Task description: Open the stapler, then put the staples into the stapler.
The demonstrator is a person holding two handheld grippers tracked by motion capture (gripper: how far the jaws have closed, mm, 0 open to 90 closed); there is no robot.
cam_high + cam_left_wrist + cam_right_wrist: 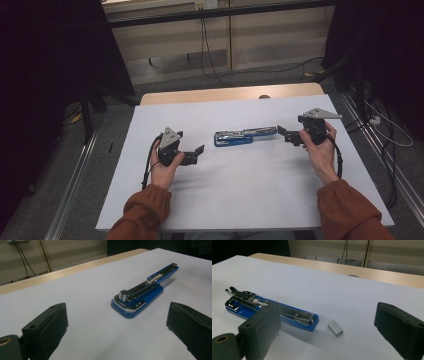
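Observation:
A blue stapler (pixel 244 136) with its chrome top folded open lies flat in the middle of the white table (pixel 240 195). My left gripper (pixel 200 152) is to its left, jaws wide and empty; in the left gripper view the stapler (pixel 143 291) lies ahead between the two black fingers (pixel 53 325). My right gripper (pixel 281 133) is at the stapler's right end, open and empty. In the right gripper view the stapler (pixel 274 308) lies partly behind the left jaw. A small silver block of staples (pixel 335 328) rests on the table just past its end.
The table's wooden far edge (pixel 230 93) runs behind the white surface. Cables (pixel 207 55) trail on the floor beyond it, and dark stands flank both sides. Both forearms in rust-coloured sleeves (pixel 145 212) enter from the near edge.

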